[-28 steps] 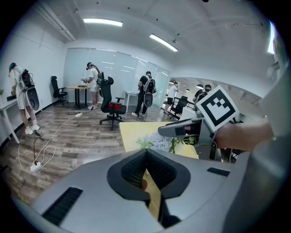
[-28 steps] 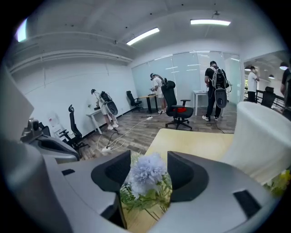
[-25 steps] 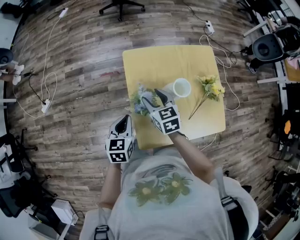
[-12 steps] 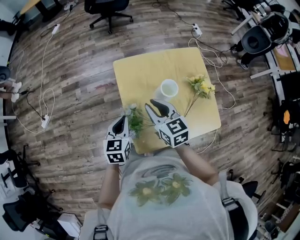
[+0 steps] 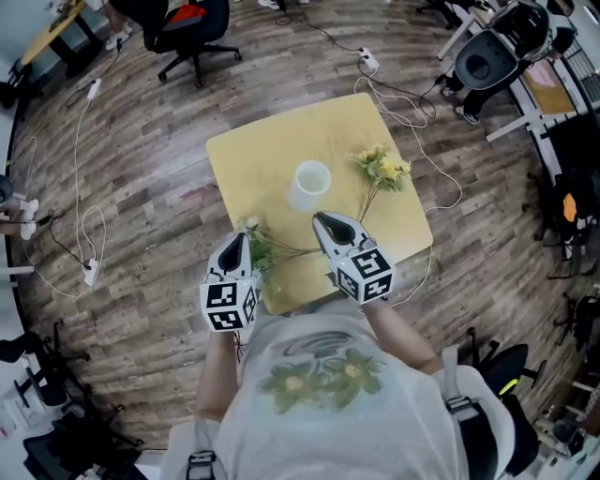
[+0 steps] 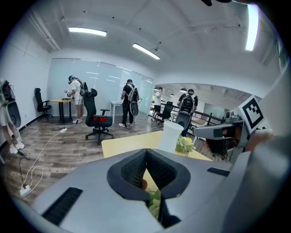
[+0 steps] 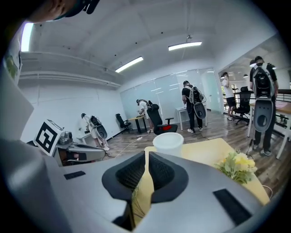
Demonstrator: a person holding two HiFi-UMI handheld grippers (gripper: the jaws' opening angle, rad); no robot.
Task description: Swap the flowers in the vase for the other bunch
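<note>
An empty white vase (image 5: 311, 183) stands upright mid-way on the yellow table (image 5: 262, 150). To its right a yellow bunch (image 5: 380, 169) lies flat, stems toward me. A white-and-green bunch (image 5: 255, 246) lies at the near left edge, its stems running right under my right gripper (image 5: 323, 220). That gripper's jaws are closing to shut with nothing between them; stems show below them in the right gripper view (image 7: 146, 154). My left gripper (image 5: 236, 246) hovers by the bunch's blooms, jaws together (image 6: 146, 152), foliage visible beneath. Ahead of both grippers are the vase (image 7: 168, 140) and the yellow bunch (image 7: 238, 166).
Wood floor surrounds the small table. Office chairs (image 5: 187, 23) (image 5: 487, 56) stand beyond it, and cables (image 5: 89, 225) trail on the floor left and behind. Several people stand at desks far off (image 6: 129, 102).
My right gripper stood open by the white-and-green bunch, then drew back toward me and to the right, rose and shut. The bunch now lies at the table's near left. My left gripper rose slightly toward it.
</note>
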